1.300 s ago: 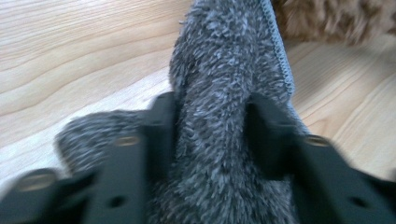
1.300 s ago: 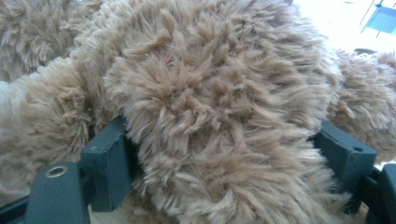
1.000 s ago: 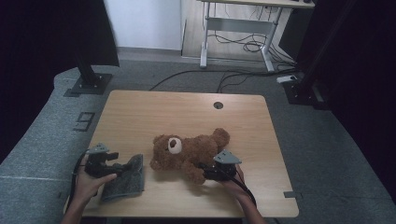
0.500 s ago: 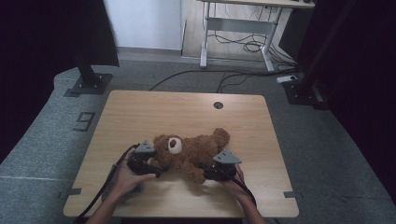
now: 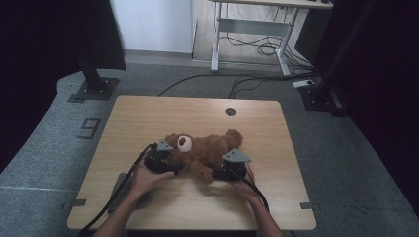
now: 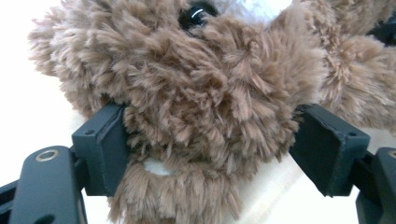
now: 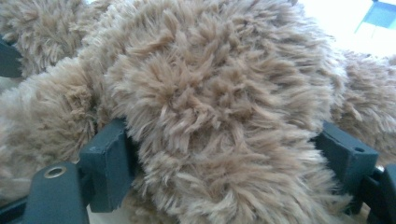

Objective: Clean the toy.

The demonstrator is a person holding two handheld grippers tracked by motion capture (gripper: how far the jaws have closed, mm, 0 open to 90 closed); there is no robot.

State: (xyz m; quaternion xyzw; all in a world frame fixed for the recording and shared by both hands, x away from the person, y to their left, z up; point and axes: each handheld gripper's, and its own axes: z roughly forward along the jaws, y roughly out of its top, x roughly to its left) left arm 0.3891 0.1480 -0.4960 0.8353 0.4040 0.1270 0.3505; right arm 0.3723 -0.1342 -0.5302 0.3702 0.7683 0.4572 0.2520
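On the table [image 5: 148,123], near its front edge, we note the brown teddy bear [image 5: 202,150] lying flat. Our left gripper [image 5: 159,159] has jaws set around its head; our right gripper [image 5: 225,173] has wide jaws pressing a plush limb.

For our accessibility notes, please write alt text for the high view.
A brown teddy bear lies on a wooden table, with the left claw at its head and the right claw at its lower body, each held by a hand.
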